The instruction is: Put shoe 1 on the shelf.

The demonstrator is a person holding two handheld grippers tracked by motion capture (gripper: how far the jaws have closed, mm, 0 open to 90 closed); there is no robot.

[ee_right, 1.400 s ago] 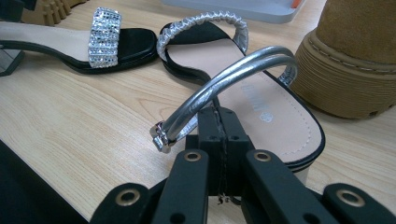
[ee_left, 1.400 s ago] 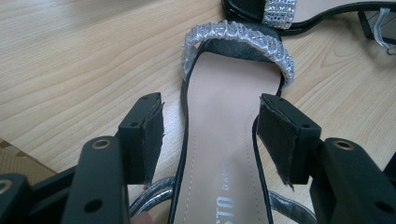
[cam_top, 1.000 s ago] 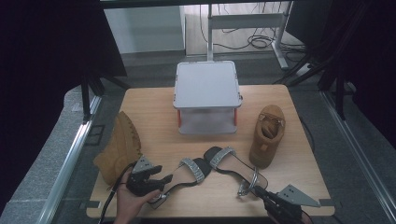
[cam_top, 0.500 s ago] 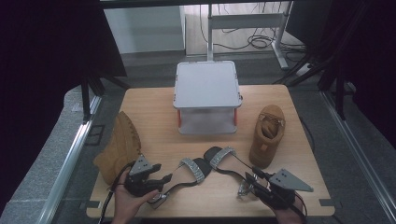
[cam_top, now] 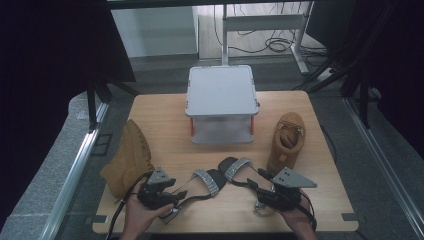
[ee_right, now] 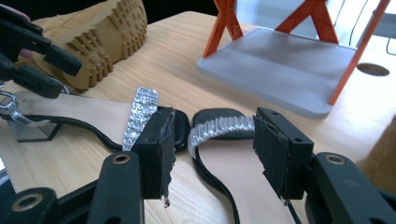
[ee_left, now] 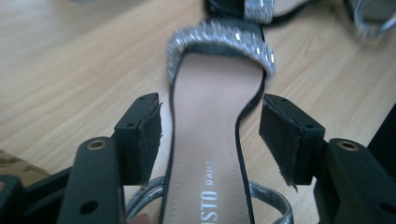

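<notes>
Wooden table (cam_top: 165,120), seen from above: at the far middle, a grey two-tier stand (cam_top: 221,91) on orange legs, its lower shelf also seen in the right gripper view (ee_right: 285,65). At the left edge, a tan boot (cam_top: 127,159) lying on its side, lugged sole turned up in the right gripper view (ee_right: 102,32). To the right of the stand, a second tan boot (cam_top: 287,137) standing upright, opening facing up. Near the front edge, between the boots, two black sandals with glittering silver straps, toes close together at mid-table: left sandal (cam_top: 197,184) angled toward the left hand, right sandal (cam_top: 242,172) angled toward the right hand. Nothing lying between sandals and stand. Left hand (cam_top: 137,217) entering from the bottom edge, holding the left gripper (cam_top: 167,196) low over the heel end of the left sandal. In the left gripper view, jaws spread apart, one on each side of the sandal's insole (ee_left: 210,140), pads clear of its edges, silver toe strap (ee_left: 219,44) ahead. Right hand (cam_top: 300,220) likewise from the bottom edge, right gripper (cam_top: 260,190) pointed along the right sandal. In the right gripper view, jaws also spread, straddling the sandal (ee_right: 233,154) without touching it; the other gripper visible at upper left (ee_right: 28,51) beside the boot sole.
</notes>
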